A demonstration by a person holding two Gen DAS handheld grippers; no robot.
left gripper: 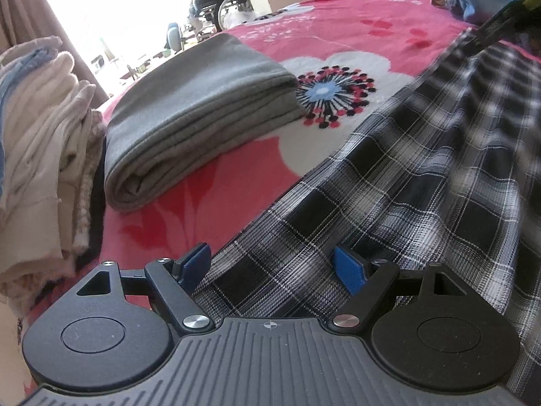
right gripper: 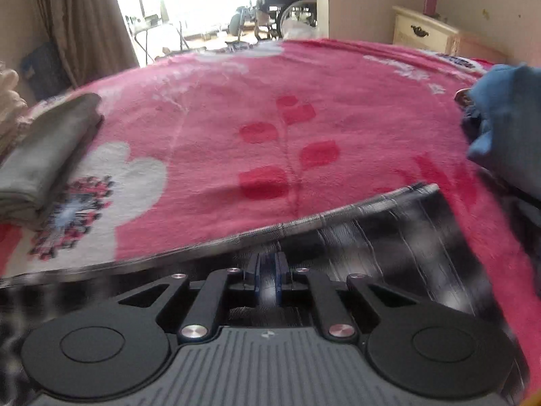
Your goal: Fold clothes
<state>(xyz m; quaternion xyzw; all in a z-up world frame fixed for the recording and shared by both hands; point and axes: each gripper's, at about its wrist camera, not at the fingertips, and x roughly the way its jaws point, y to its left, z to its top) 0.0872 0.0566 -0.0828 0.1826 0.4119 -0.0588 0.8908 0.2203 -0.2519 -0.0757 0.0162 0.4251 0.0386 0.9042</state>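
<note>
**A:** where's the shirt at rn?

**B:** The plaid garment (left gripper: 422,155) is spread on the pink floral blanket (left gripper: 355,23), right of the folded grey cloth (left gripper: 203,115). My left gripper (left gripper: 274,270) is spread wide over its edge, pads not pinching anything.

**A:** and the right?

**B:** My right gripper (right gripper: 270,270) is pinched nearly closed on the plaid's edge. View's blurry tho.

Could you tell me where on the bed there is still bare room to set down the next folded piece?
The widest bare stretch of the pink blanket lies between the folded grey cloth and the blue garment, beyond the plaid garment. The near left is crowded: a pale stack stands right beside the grey cloth.
</note>
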